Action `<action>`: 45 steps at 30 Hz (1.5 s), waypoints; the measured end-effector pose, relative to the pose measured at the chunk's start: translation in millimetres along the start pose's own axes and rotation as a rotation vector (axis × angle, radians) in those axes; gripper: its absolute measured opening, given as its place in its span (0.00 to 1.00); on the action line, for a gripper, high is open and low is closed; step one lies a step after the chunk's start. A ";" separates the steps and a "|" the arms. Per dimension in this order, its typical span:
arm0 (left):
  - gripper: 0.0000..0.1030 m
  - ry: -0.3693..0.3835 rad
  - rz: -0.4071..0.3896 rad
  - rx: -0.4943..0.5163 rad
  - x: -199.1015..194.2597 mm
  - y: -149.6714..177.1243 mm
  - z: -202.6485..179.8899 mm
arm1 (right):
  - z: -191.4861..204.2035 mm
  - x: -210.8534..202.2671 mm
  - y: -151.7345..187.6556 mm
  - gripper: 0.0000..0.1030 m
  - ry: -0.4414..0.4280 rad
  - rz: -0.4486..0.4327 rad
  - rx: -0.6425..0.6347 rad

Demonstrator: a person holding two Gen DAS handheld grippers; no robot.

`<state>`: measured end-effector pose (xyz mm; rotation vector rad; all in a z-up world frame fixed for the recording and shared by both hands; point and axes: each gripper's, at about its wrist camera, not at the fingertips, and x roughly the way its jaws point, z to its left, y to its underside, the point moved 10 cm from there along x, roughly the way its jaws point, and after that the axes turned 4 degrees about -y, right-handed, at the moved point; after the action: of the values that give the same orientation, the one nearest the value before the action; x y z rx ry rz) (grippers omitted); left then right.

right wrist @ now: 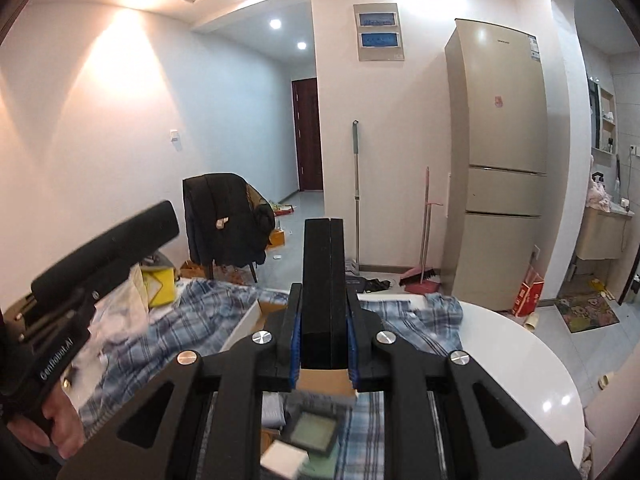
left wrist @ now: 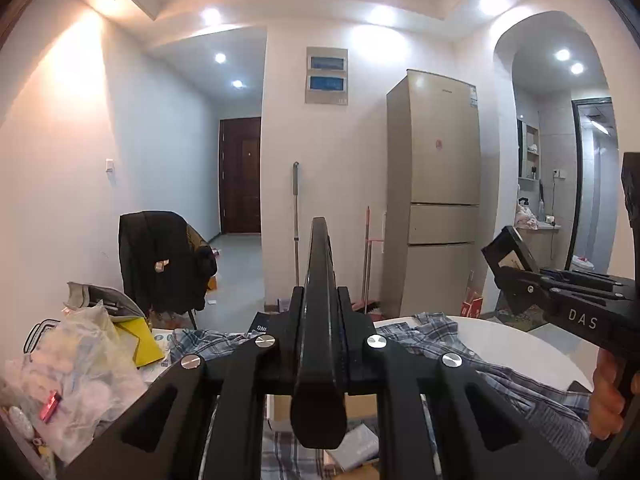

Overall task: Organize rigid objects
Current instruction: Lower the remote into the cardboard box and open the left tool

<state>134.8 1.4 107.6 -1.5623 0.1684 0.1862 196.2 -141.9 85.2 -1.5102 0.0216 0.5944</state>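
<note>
Black flat case (left wrist: 318, 320) stands edge-on in our left gripper (left wrist: 319, 312), clamped tight between its fingers and raised above the white round surface (left wrist: 520, 352). We hold a black box (right wrist: 322, 292) the same way in our right gripper (right wrist: 322, 344), pads pressed on both sides, over the plaid shirt (right wrist: 224, 308) and an open cardboard box (right wrist: 324, 384).

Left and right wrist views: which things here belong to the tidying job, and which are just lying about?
Job: black slab in left gripper; black box in right gripper; cardboard box.
Lying about: plaid shirt, plastic bag, yellow packet, jacket, fridge, broom.
</note>
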 end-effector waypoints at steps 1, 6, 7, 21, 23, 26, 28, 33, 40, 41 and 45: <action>0.14 0.002 0.003 0.004 9.0 -0.6 1.5 | -1.0 10.4 -3.1 0.16 0.000 -0.001 0.002; 0.14 0.013 0.042 -0.001 57.5 8.6 8.3 | -7.0 65.7 -7.3 0.16 0.006 0.026 0.033; 0.14 0.014 0.053 0.003 69.0 13.0 8.5 | -8.2 78.3 -5.4 0.16 0.001 0.036 0.045; 0.14 0.047 0.446 0.019 209.4 133.7 8.2 | -37.1 186.5 106.6 0.16 0.012 0.355 0.102; 0.14 0.060 0.494 0.003 221.3 149.8 9.6 | -38.7 194.1 118.0 0.16 0.013 0.382 0.106; 0.14 0.059 0.538 0.003 231.5 167.4 7.3 | -39.0 199.2 128.3 0.16 0.008 0.409 0.111; 0.14 0.053 0.560 0.016 237.1 178.7 4.7 | -38.7 201.0 131.2 0.16 0.013 0.420 0.106; 0.14 0.029 0.592 0.037 248.8 196.0 5.8 | -42.1 201.5 130.8 0.16 0.016 0.429 0.116; 0.14 -0.027 0.617 0.064 261.9 203.3 6.3 | -50.0 201.4 131.9 0.16 0.021 0.434 0.138; 0.14 -0.029 0.620 0.065 263.3 204.3 6.4 | -51.4 201.6 131.9 0.16 0.021 0.435 0.139; 0.14 -0.037 0.631 0.068 265.2 208.0 6.5 | -54.2 201.9 132.7 0.16 0.018 0.439 0.148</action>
<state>346.7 10.8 -154.5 -1.3959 0.6310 0.6952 338.0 -128.2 -117.4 -1.3714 0.4113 0.9078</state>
